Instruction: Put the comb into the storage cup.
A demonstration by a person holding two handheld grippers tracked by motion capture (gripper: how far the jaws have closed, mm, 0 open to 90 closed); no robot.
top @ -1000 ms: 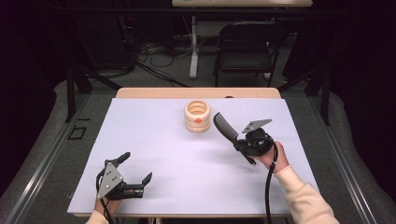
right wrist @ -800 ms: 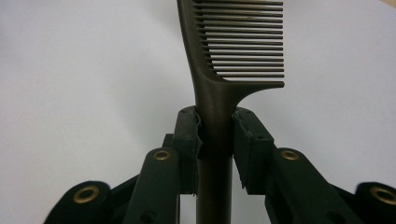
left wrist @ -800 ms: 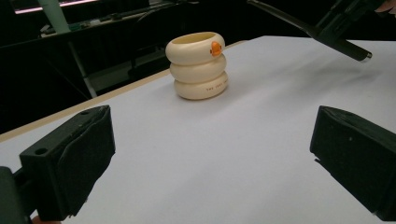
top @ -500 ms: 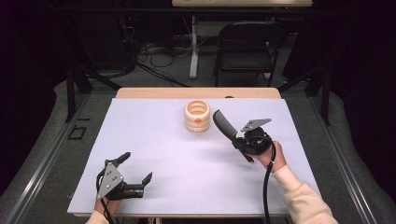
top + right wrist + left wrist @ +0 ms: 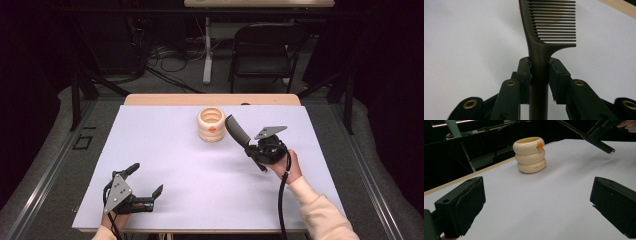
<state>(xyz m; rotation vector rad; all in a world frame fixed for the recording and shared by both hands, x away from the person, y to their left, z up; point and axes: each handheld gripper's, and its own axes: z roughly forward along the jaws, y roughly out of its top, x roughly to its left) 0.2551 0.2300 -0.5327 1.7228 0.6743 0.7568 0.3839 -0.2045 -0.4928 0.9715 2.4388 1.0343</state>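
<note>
A cream holder (image 5: 211,125) made of three stacked rings, with an orange dot, stands upright at the far middle of the white table cover (image 5: 170,145). My right gripper (image 5: 251,147) is shut on the handle of a black comb (image 5: 236,130), whose toothed end rises toward the holder's right side. In the right gripper view the jaws clamp the comb (image 5: 550,22) just below its teeth, with my right gripper (image 5: 539,72) above the cover. My left gripper (image 5: 147,179) rests open near the front left. The left gripper view has the holder (image 5: 530,155) ahead of my left gripper (image 5: 537,207).
The table's wooden far edge (image 5: 165,99) shows behind the cover. A black chair (image 5: 265,45) and floor cables (image 5: 165,55) lie beyond the table. The comb's handle end (image 5: 602,146) hangs over the cover in the left gripper view.
My right gripper has carried the comb slightly left and farther away, closer to the holder. The left gripper has stayed put.
</note>
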